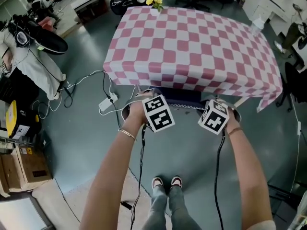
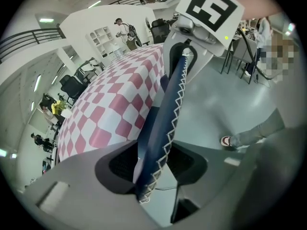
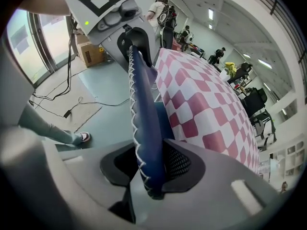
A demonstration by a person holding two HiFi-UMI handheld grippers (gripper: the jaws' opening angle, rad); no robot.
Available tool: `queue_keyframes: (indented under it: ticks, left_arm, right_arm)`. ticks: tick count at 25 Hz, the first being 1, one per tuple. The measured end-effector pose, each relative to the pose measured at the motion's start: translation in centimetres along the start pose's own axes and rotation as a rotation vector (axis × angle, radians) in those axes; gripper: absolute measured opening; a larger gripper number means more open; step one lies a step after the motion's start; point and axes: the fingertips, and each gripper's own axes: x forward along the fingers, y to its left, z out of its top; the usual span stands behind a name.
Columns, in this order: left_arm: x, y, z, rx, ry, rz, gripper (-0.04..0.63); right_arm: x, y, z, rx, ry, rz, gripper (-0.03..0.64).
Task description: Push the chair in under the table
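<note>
Standing at the near side of the tabletop (image 1: 268, 87), a person holds one tool in each hand, both angled steeply downward onto the chair back (image 2: 170, 95).

Left tongs (image 2: 153, 166): jaws apart. The navy upholstered edge with white zigzag stitching runs up between the two pads, and dark pad shows on either side of it, so no clamping is evident.

Right tongs (image 3: 148, 169): jaws apart. The same stitched edge passes between them, lying against the pad on the cloth side, with a gap at the other pad.

The two tongs sit well apart along the top of the chair back, one towards each end, and each view shows the other tool's marker cube at the far end of the edge.

A pink and white checked cloth (image 1: 192, 47) covers the tabletop just beyond both tongs. Its near hem hangs directly over the chair back, which spans the space between the tongs. The rest of the chair cannot be seen from the head view.

Yellow flowers (image 1: 154, 2) stand at the far edge, well beyond the left tongs. A white power strip (image 1: 108, 103) with trailing cables lies on the grey floor (image 1: 81, 143), outboard of the left tongs. The person's shoes (image 1: 167, 182) are behind and between the tongs
</note>
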Motion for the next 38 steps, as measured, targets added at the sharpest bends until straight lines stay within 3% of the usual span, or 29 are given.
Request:
queue_keyframes:
  ticks: [6, 13, 20, 26, 33, 38]
  left_arm:
    - [-1.7, 0.0, -0.2, -0.084, -0.035, 0.087, 0.204]
    - [-6.3, 0.4, -0.2, -0.249, -0.112, 0.089, 0.204]
    - [-11.9, -0.4, 0.8, -0.365, -0.205, 0.121, 0.204]
    - [-19.1, -1.8, 2.7, -0.527, -0.357, 0.208, 0.203]
    - [-28.7, -2.3, 6.0, -0.701, -0.597, 0.412, 0.203]
    - [-34.3, -3.6, 4.8, -0.883, -0.732, 0.569, 0.201]
  right_arm:
    - [-0.6, 0.1, -0.2, -0.040, 0.023, -0.071, 0.115]
    - [-4.5, 0.0, 0.6, 0.014, -0.039, -0.068, 0.127]
    - [-10.7, 0.4, 2.3, 0.150, -0.240, -0.100, 0.126]
    - [-18.4, 1.0, 3.8, 0.349, -0.451, -0.224, 0.124]
    - [-29.3, 2.5, 4.9, 0.659, -0.778, -0.377, 0.124]
    - [-34.9, 4.3, 3.0, 0.765, -0.893, -0.530, 0.124]
